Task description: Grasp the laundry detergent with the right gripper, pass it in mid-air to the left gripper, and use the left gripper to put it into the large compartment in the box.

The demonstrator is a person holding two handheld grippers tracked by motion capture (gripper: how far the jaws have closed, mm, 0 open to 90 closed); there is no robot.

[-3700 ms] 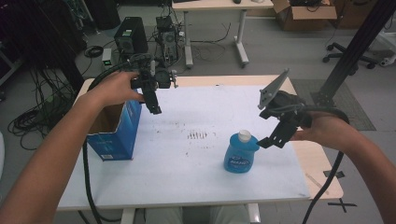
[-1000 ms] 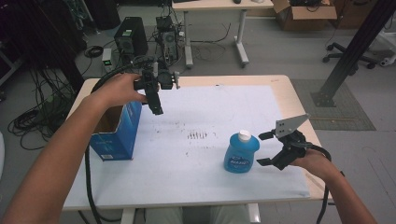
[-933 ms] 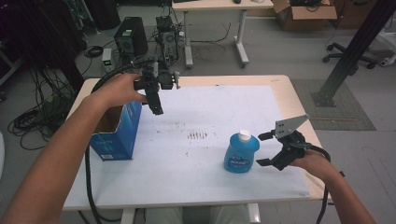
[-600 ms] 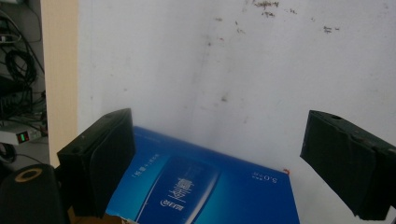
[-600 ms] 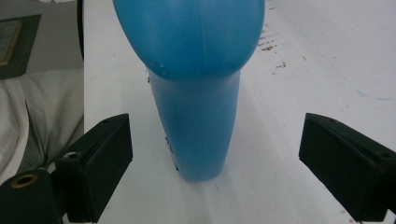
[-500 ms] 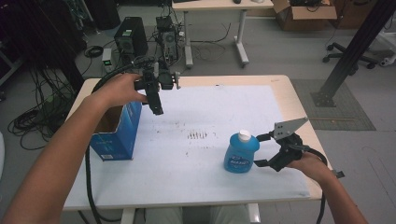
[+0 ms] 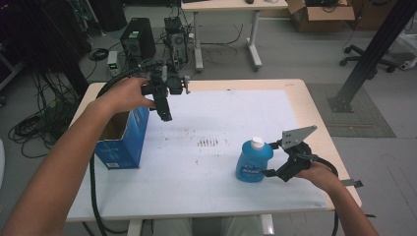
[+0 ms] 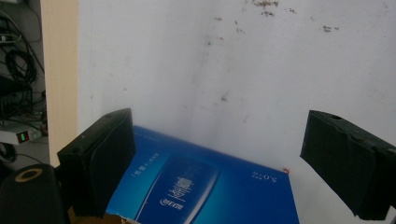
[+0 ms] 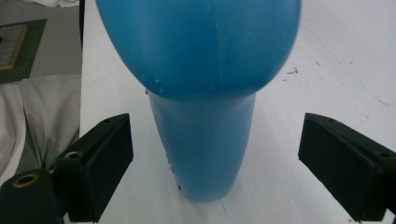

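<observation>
The bottle is blue plastic with a white cap and stands upright on the white-covered bench. It sits between the spread jaws of the right tongs, which are released and come in from its 3 o'clock side. The left tongs, also released, hang well apart at the bottle's 10 o'clock, beside a blue box
</observation>
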